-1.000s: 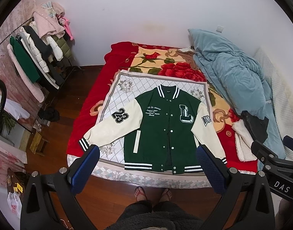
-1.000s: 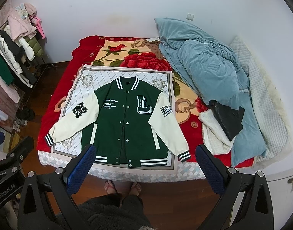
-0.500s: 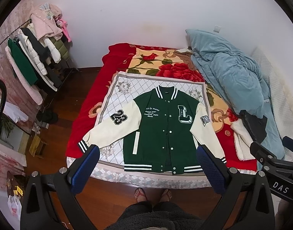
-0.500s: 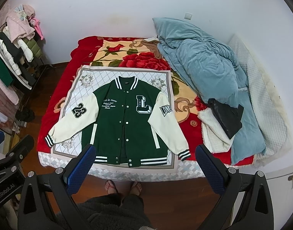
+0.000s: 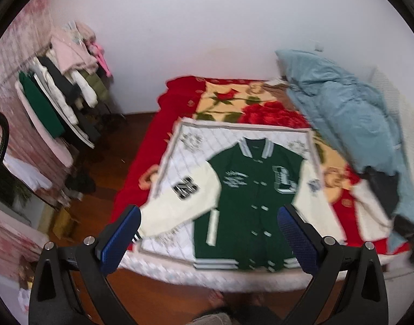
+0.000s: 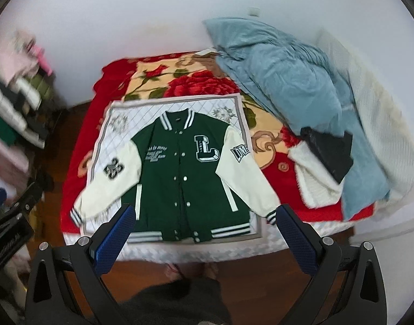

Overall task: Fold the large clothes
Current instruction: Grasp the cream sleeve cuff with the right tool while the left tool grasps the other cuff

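The left gripper (image 5: 207,233) hovers released, fingers (image 5: 120,237) spread wide; the varsity jacket (image 6: 185,173) lies flat, face up on the bed (image 6: 79,140) for folding; the right gripper (image 6: 204,233) hangs equally released above its hem.

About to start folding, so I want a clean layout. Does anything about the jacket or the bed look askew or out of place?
The varsity jacket lies flat, snapped shut and sleeves spread on the quilted mat. The only untidy part is beside it: a blue duvet heaped along the bed's right side with a black garment on it.
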